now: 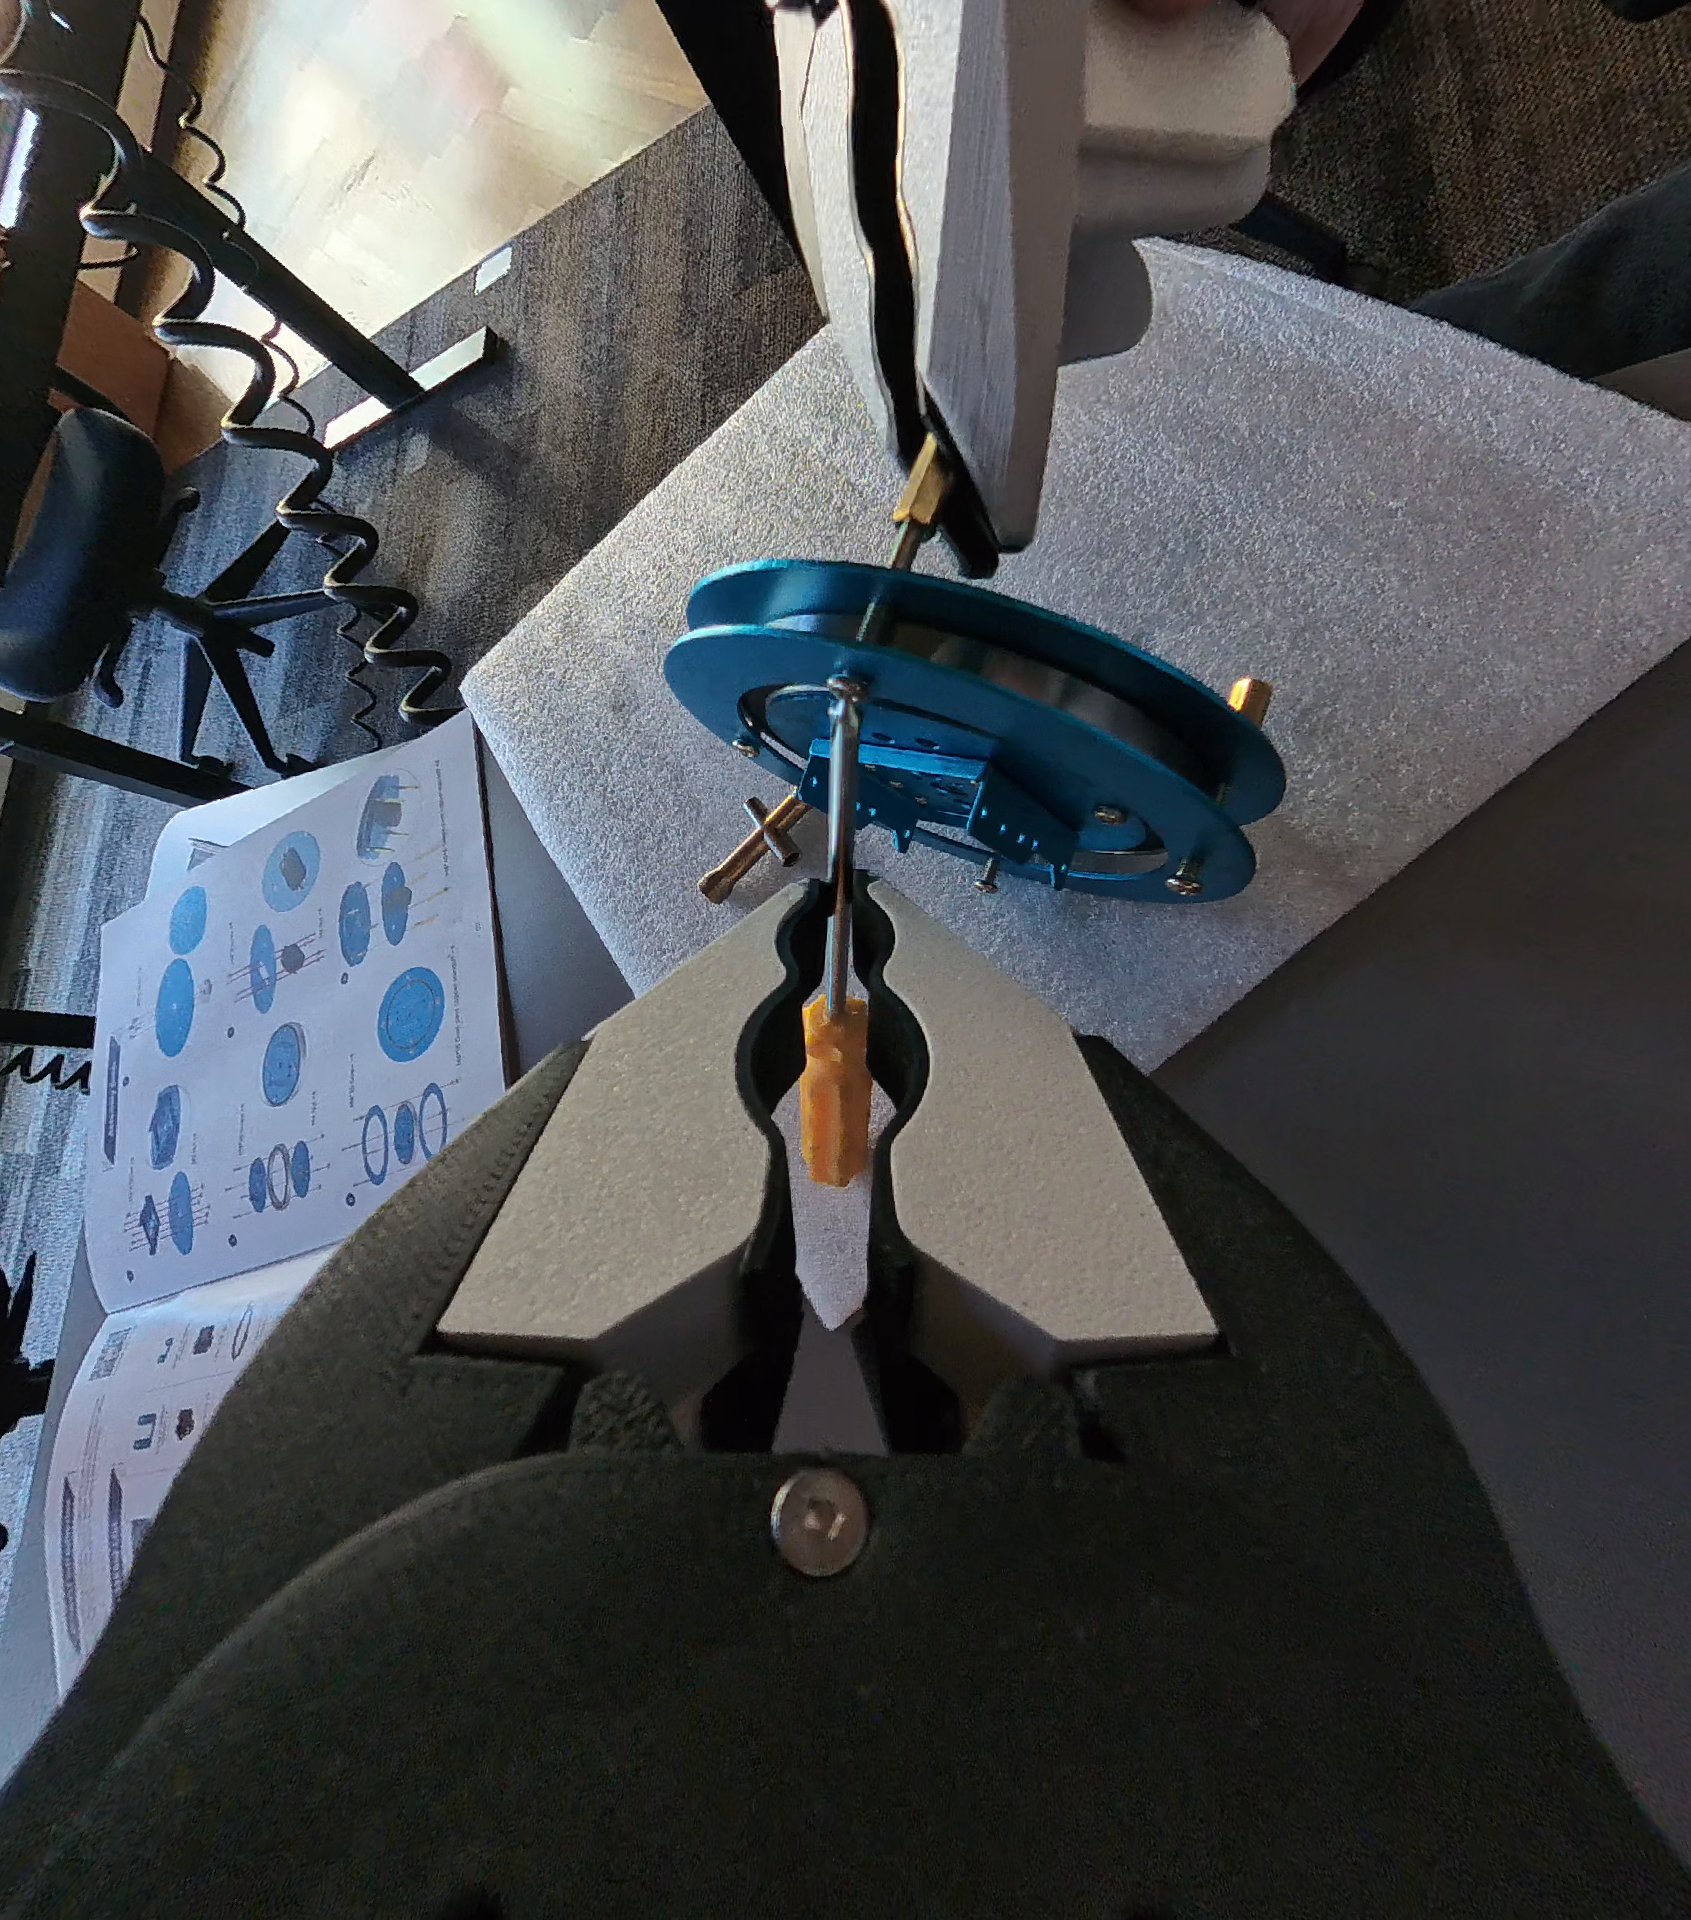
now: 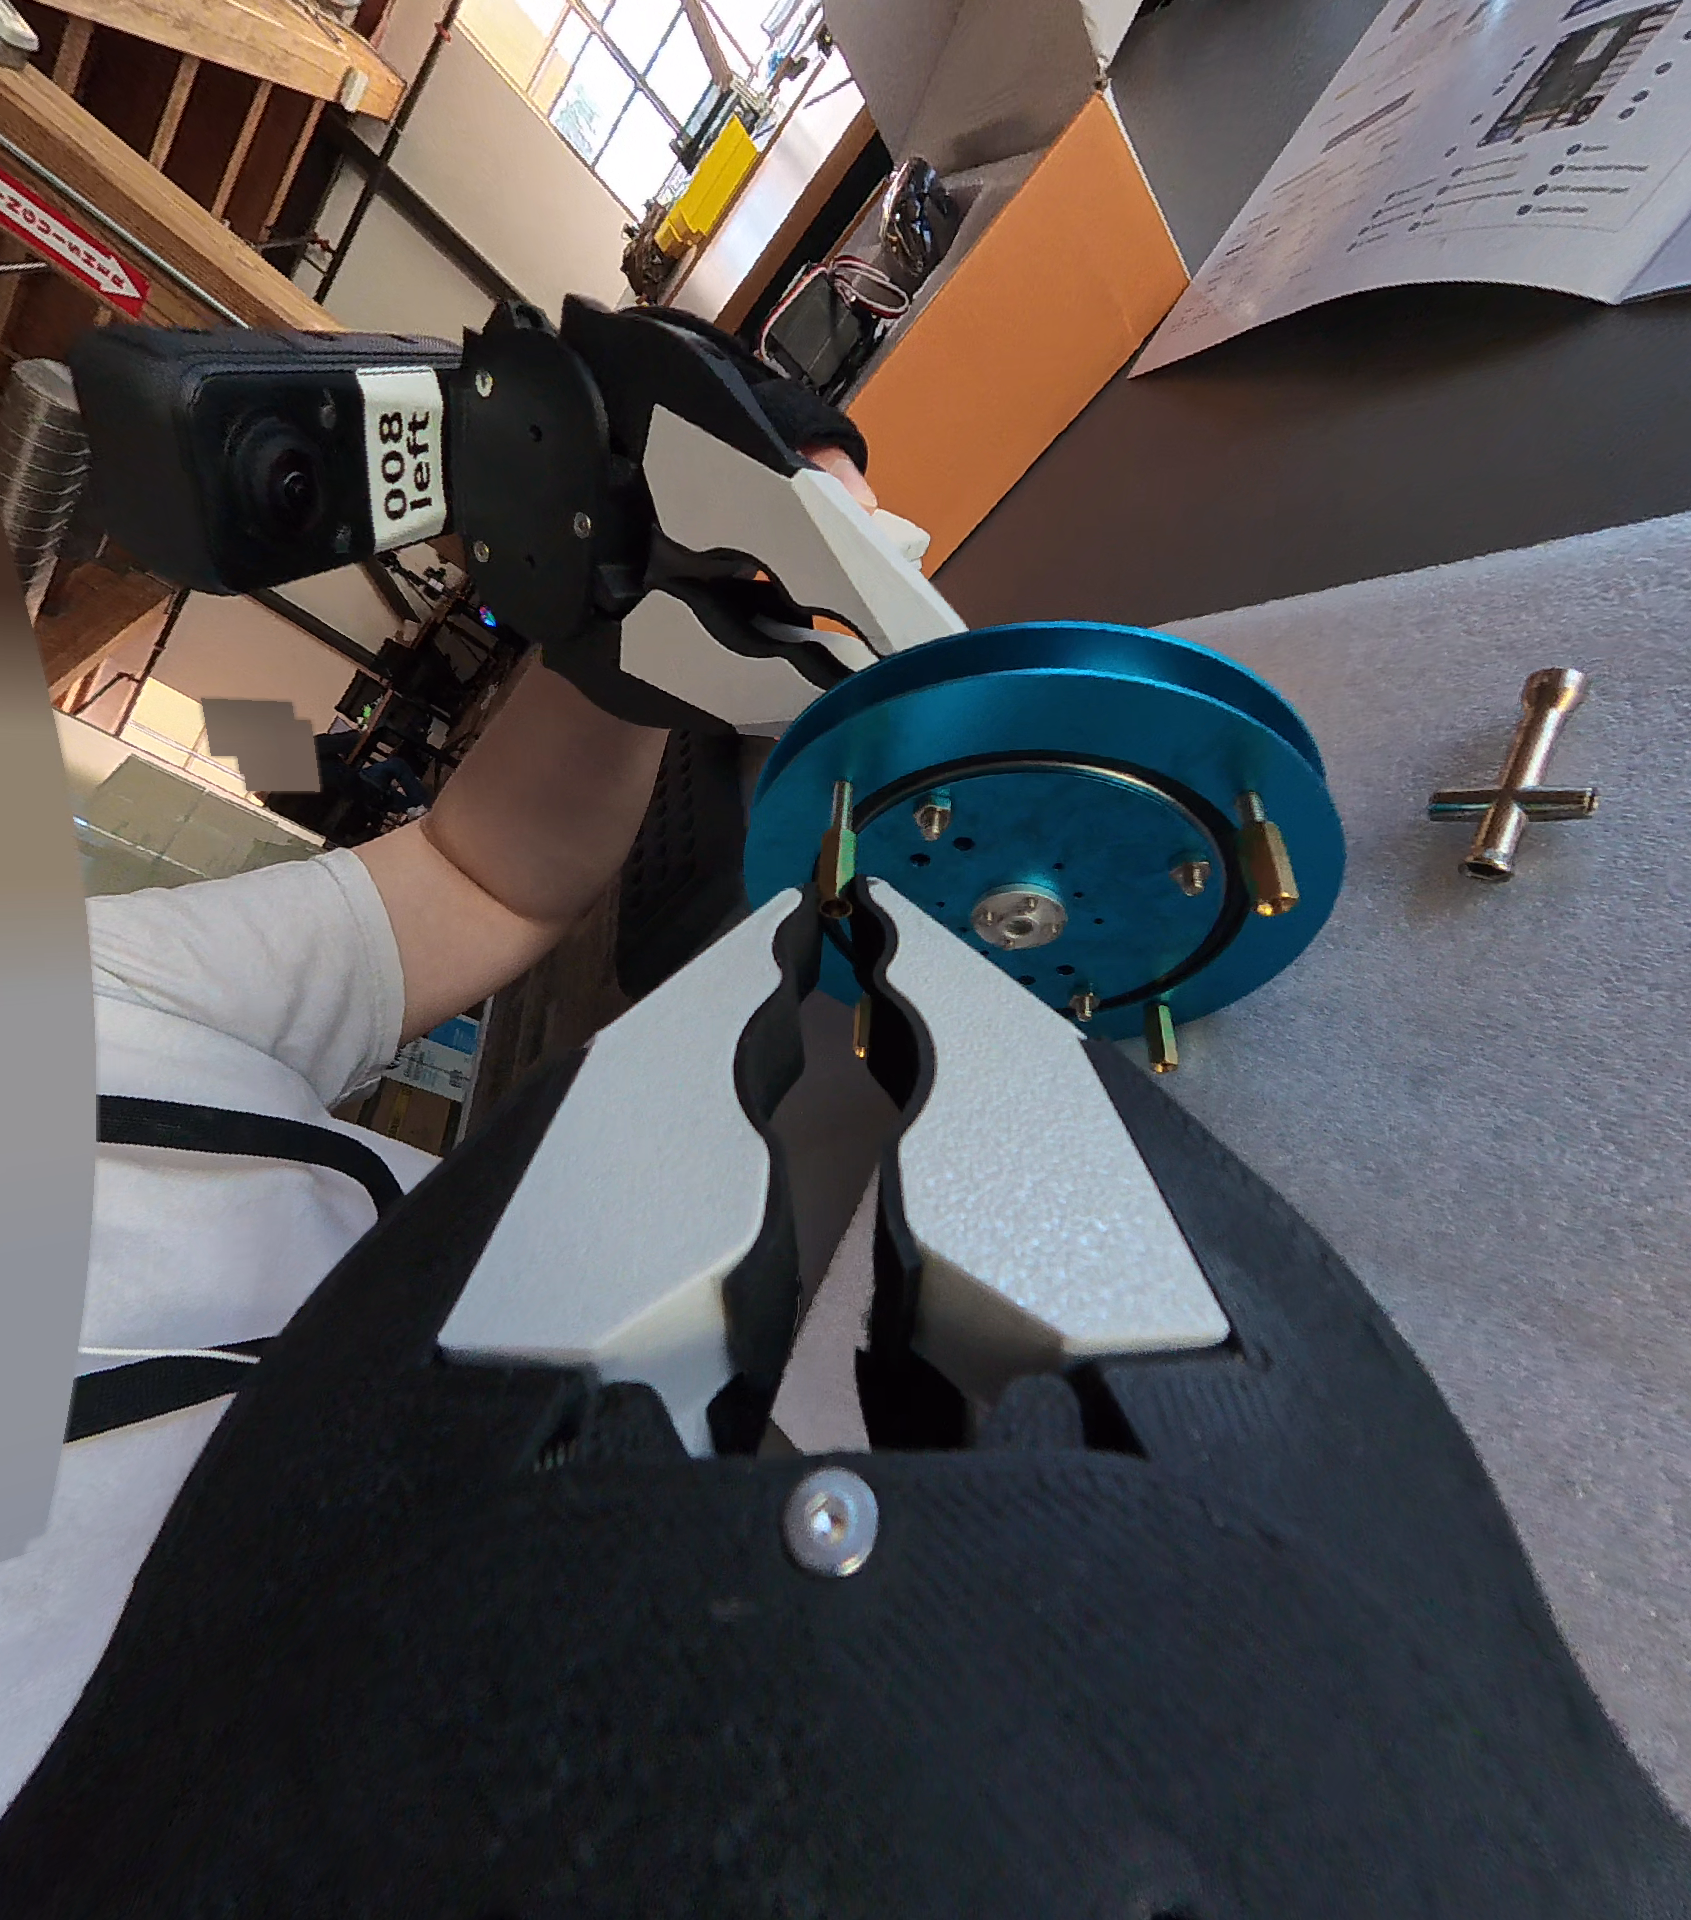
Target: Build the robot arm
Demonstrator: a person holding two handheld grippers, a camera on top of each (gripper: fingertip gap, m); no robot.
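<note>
Screwdriver (image 1: 833,1081) gripped; standoff (image 2: 837,852) pinched.

Disc assembly (image 2: 1049,831) stands tilted on foam sheet (image 2: 1547,1247), which lies on counter (image 2: 1340,436). Cross wrench (image 2: 1511,800) lies on foam at 3 o'clock of the disc, right wrist view. Open manual (image 1: 301,987) lies on counter at 9 o'clock, left wrist view.

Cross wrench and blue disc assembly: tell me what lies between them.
Nothing: in the right wrist view only bare grey foam mat separates the cross wrench from the blue disc assembly.
</note>
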